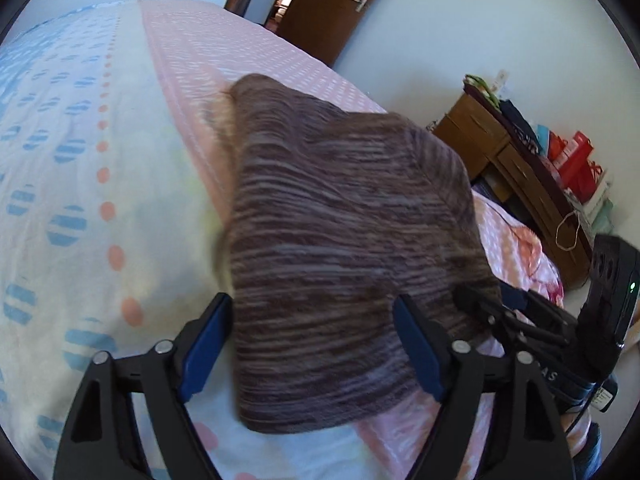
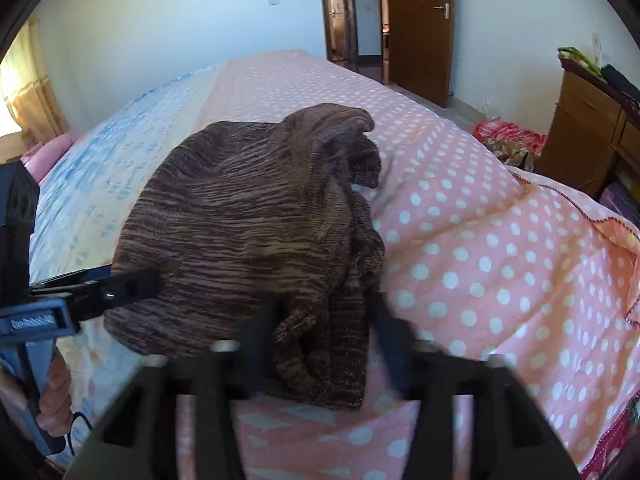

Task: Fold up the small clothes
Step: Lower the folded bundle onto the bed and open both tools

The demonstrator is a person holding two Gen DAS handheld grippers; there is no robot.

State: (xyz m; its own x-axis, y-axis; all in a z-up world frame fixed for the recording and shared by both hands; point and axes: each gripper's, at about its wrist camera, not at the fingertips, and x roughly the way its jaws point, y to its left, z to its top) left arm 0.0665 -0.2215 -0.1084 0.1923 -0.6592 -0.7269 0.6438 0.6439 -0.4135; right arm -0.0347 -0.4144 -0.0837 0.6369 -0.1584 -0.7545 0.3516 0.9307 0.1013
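A brown striped knit garment (image 1: 340, 240) lies on the bed, partly folded; in the right wrist view (image 2: 240, 220) its right side is bunched. My left gripper (image 1: 312, 340) is open, its blue-padded fingers (image 1: 204, 344) either side of the garment's near edge. It also shows in the right wrist view (image 2: 116, 286) at the garment's left edge. My right gripper (image 2: 320, 320) is open and blurred, its fingers astride the bunched near-right part of the garment. It shows in the left wrist view (image 1: 492, 312) at the garment's right edge.
The bed has a pink dotted quilt (image 2: 480, 240) and a blue-and-white patterned sheet (image 1: 60, 200). A wooden dresser (image 1: 512, 184) with boxes stands by the right wall. A brown door (image 2: 420, 28) is beyond the bed. Red cloth (image 2: 508, 136) lies on the floor.
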